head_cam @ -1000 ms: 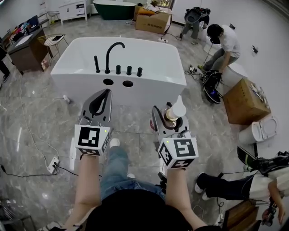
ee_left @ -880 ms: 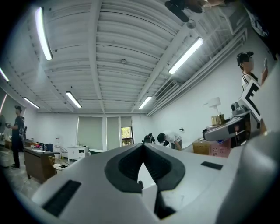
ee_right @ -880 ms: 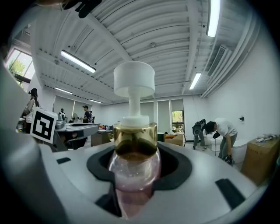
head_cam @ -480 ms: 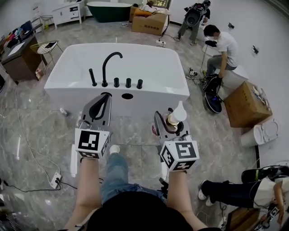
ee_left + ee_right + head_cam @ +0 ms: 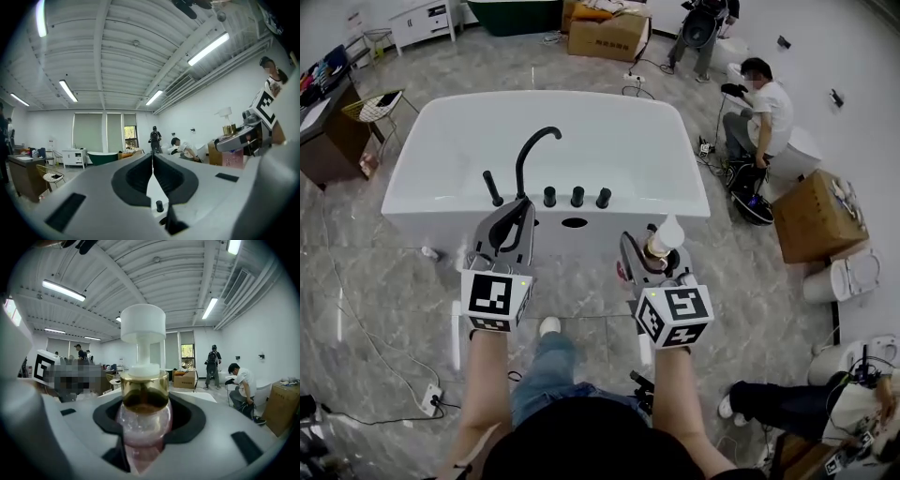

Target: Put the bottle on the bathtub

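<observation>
A clear pink pump bottle [image 5: 143, 425] with a gold collar and white pump head [image 5: 667, 234] stands upright between my right gripper's jaws [image 5: 652, 258], which are shut on it. It hangs just short of the near rim of the white bathtub [image 5: 441, 159]. My left gripper [image 5: 514, 225] is shut and empty, its tips close to the tub's near deck by the black tap [image 5: 530, 159]. In the left gripper view the jaws [image 5: 152, 161] meet along a thin line, with the bottle [image 5: 229, 136] off to the right.
Black handles [image 5: 577, 197] and two round holes sit on the tub's near deck. A crouching person [image 5: 764, 98] and cardboard boxes [image 5: 814, 214] are to the right, a desk [image 5: 323, 127] and chair [image 5: 375, 105] to the left. Cables [image 5: 356, 281] lie on the marble floor.
Both grippers have moved forward together toward the bathtub, the right one carrying the bottle. The tub's near rim now lies right at the fingertips.
</observation>
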A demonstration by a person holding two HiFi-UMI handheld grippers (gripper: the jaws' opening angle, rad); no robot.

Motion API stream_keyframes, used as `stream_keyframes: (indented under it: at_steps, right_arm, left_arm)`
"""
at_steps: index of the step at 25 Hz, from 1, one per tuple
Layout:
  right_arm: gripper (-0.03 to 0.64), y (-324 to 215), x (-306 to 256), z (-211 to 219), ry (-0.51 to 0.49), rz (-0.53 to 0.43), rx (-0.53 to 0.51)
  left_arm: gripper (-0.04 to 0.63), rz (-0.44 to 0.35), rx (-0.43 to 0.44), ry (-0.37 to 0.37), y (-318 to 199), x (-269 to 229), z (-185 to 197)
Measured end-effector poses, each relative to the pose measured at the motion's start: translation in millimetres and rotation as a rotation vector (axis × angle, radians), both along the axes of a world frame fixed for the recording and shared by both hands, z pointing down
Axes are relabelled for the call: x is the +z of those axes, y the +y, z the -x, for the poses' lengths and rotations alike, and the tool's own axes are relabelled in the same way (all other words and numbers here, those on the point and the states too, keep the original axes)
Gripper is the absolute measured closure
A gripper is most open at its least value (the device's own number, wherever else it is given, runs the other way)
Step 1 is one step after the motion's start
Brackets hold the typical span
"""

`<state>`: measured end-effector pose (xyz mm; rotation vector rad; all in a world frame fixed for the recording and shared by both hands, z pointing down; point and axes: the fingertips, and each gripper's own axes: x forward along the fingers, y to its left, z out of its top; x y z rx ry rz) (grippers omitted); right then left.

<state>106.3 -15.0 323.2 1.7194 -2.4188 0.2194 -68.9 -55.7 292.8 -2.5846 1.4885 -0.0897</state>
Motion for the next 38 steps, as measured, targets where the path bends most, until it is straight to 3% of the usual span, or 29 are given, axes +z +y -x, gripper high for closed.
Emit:
stream_keyframes:
  at_steps: [12, 25, 38]
  right_arm:
    - [0.410, -134.1, 62.7, 6.1, 0.021, 0.119, 0.035]
    - [0.410, -224.1, 146.5, -1.3, 0.019, 0.194, -0.012]
    - [0.409, -293.5, 237.3, 9.7, 0.019, 0.230, -0.018]
  left_arm:
    - [0.588, 0.060, 0.059, -0.016, -124.8, 36.0, 12.1]
    - [0.588, 0.178, -0.015, -0.018, -182.2, 104.2, 5.5]
    - [0.588, 0.203, -0.013, -0.030, -234.3, 158.5, 4.7]
